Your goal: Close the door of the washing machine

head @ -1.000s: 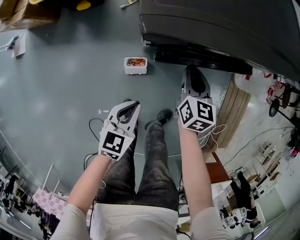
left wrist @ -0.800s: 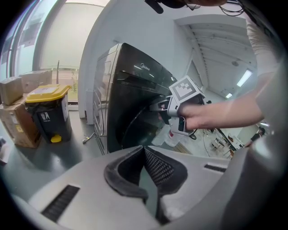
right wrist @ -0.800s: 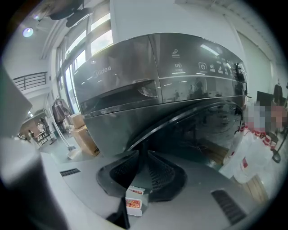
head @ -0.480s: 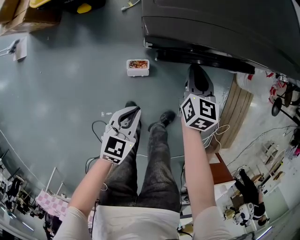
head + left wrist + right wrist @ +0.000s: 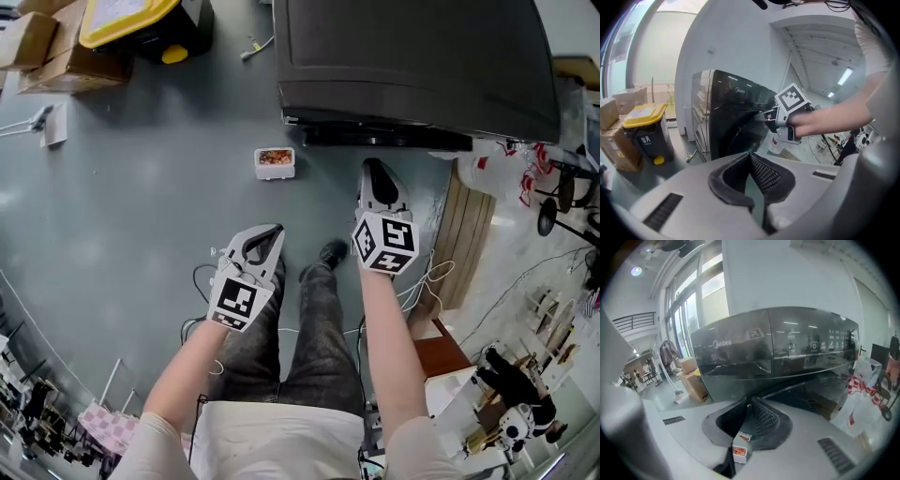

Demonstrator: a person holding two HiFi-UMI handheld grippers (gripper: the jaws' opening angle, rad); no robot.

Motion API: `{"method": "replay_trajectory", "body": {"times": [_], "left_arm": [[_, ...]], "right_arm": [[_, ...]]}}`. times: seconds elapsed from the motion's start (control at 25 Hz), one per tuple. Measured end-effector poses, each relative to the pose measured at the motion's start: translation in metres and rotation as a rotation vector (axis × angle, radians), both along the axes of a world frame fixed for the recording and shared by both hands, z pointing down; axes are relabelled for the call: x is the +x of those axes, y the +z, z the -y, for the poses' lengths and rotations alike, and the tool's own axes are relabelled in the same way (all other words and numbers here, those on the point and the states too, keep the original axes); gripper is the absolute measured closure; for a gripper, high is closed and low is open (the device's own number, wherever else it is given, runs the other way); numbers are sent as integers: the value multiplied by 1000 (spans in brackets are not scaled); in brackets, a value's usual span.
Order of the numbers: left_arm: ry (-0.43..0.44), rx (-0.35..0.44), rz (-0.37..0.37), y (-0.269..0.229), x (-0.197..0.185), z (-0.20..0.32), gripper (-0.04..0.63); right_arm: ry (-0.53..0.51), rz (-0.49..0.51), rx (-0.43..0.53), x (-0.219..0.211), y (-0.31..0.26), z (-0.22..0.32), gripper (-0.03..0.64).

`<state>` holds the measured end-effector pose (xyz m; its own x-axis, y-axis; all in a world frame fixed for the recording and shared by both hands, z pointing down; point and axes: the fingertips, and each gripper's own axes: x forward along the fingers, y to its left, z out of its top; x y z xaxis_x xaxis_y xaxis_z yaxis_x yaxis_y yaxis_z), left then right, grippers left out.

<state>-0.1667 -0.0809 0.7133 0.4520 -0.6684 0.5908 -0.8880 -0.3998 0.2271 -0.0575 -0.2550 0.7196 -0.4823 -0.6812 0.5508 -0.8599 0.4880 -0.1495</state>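
Straight ahead of me on the grey floor (image 5: 131,216) stands the dark washing machine (image 5: 403,56). What I take for its door (image 5: 384,137) juts out low at the front, its long edge running across my view. My right gripper (image 5: 373,169) is the nearer one and points at that edge; its jaws have just been closing and now nearly touch, with nothing between them. My left gripper (image 5: 269,234), jaws together and empty, hangs farther back, with a small food box (image 5: 275,161) on the floor ahead of it.

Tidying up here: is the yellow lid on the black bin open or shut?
Shut: the yellow lid lies flat atop the black bin.
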Motion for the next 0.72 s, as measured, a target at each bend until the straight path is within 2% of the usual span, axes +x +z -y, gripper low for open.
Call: {"method": "replay_trajectory", "body": {"times": [0.2, 0.4, 0.72], "left_arm": [[62, 47, 30, -58, 4, 3, 586], [68, 65, -30, -141, 11, -3, 586], [122, 145, -43, -261, 16, -11, 586]], "right_arm": [[-32, -9, 36, 10, -62, -13, 572], [-84, -2, 86, 19, -149, -37, 580], [-178, 23, 155, 22, -272, -86, 583]]}}
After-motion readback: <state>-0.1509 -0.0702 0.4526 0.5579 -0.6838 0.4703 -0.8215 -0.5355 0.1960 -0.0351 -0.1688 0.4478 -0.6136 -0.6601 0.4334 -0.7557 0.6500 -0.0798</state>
